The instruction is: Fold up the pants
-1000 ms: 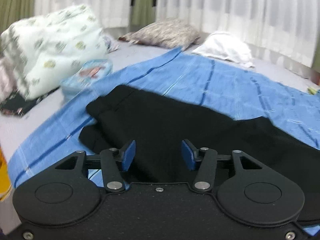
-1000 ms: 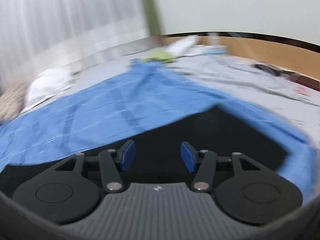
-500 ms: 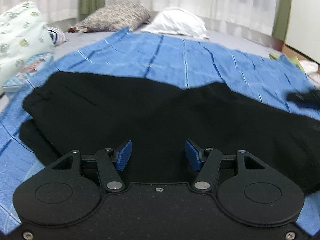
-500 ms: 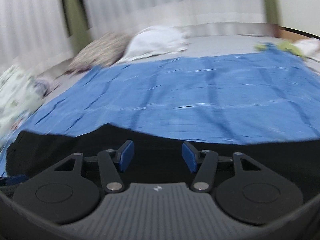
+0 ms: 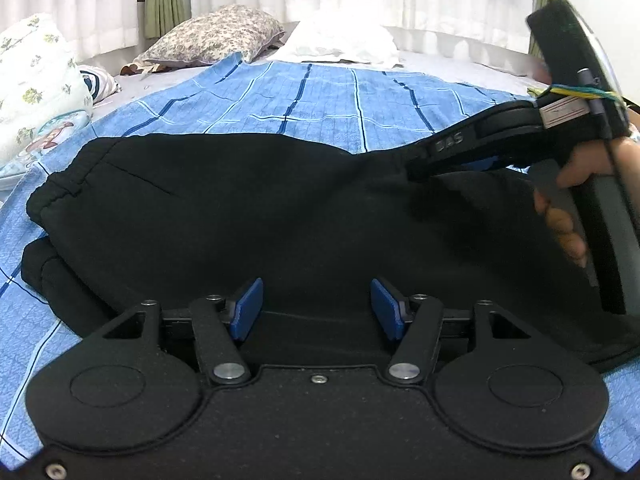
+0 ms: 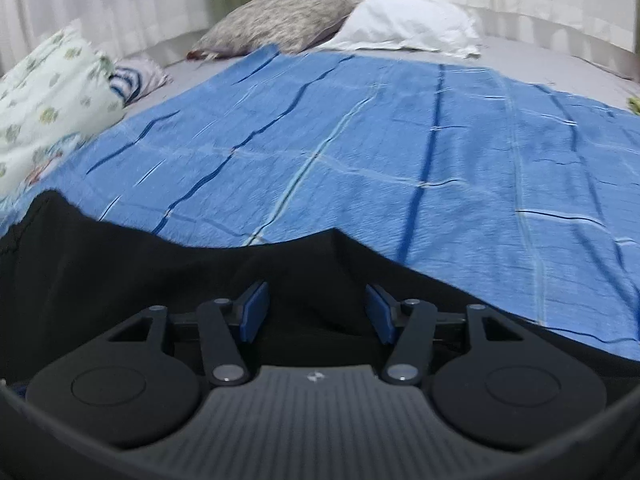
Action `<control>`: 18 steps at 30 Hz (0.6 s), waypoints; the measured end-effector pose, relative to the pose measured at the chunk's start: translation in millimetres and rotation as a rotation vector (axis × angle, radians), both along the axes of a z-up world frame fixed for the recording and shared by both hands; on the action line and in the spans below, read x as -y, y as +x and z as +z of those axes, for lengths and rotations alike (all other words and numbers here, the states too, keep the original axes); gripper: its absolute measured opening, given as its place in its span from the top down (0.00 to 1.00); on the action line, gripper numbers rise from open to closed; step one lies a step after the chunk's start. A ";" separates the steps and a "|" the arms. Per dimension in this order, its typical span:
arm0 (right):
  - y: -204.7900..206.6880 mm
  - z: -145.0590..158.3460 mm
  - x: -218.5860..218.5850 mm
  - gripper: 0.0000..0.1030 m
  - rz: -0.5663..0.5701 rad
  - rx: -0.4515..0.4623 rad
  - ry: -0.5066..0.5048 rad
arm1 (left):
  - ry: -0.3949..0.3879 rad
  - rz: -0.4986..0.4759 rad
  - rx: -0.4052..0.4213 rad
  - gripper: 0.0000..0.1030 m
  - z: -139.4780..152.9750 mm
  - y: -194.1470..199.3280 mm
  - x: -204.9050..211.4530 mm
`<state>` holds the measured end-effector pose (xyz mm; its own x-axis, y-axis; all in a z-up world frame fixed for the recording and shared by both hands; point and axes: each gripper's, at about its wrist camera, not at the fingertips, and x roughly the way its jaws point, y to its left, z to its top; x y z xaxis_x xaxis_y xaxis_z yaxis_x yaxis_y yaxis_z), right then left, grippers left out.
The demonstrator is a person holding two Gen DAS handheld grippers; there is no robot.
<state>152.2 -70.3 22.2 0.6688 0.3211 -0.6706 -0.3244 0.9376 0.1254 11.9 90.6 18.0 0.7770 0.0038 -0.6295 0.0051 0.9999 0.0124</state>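
Observation:
Black pants [image 5: 280, 216] lie flat across a blue checked sheet [image 5: 340, 96] on a bed, waistband at the left. My left gripper [image 5: 316, 308] is open and empty, low over the near edge of the pants. My right gripper [image 6: 316, 312] is open and empty over the far edge of the pants [image 6: 160, 272]. The right gripper also shows in the left wrist view [image 5: 416, 168], coming in from the right above the pants' far edge, held by a hand.
A patterned pillow [image 5: 216, 36] and a white pillow [image 5: 340, 40] lie at the head of the bed. A floral bundle of bedding [image 5: 32, 80] sits at the left. White curtains hang behind.
Both grippers have swung to face the head of the bed. The right gripper has moved in over the pants' far edge and entered the left wrist view. Both stay open.

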 end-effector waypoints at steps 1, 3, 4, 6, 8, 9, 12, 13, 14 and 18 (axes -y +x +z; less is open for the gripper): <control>0.6 -0.3 -2.5 0.50 0.016 -0.001 -0.005 | -0.001 -0.003 0.004 0.42 -0.7 -0.7 -0.8; 1.3 -1.3 -6.8 0.65 0.036 -0.002 -0.020 | -0.002 -0.007 0.011 0.42 -1.5 -0.5 -2.3; 1.1 -1.4 -8.8 0.76 0.041 0.003 -0.030 | -0.004 -0.007 0.012 0.41 -1.7 -0.3 -2.7; 2.1 -0.5 -10.8 0.89 0.047 0.013 -0.042 | -0.008 -0.007 0.015 0.41 -2.3 -0.3 -3.8; 3.8 1.9 -9.9 0.92 0.044 0.024 -0.033 | -0.008 -0.010 0.017 0.41 -2.5 -1.8 -3.5; 4.8 2.7 -10.6 0.92 0.041 0.033 -0.035 | -0.007 -0.011 0.019 0.41 -2.8 -1.7 -3.6; 7.8 6.1 -13.4 0.92 0.019 0.067 -0.044 | -0.005 -0.015 0.021 0.41 -3.7 -1.9 -3.9; 9.5 7.2 -14.4 0.92 0.015 0.076 -0.049 | -0.005 -0.016 0.021 0.41 -3.8 -1.6 -4.2; 11.4 8.2 -14.8 0.91 0.010 0.081 -0.049 | -0.004 -0.017 0.020 0.41 -3.8 -1.1 -4.5; 23.5 5.9 -12.7 0.91 -0.015 0.060 -0.025 | 0.004 -0.019 0.014 0.41 -3.7 0.5 -4.5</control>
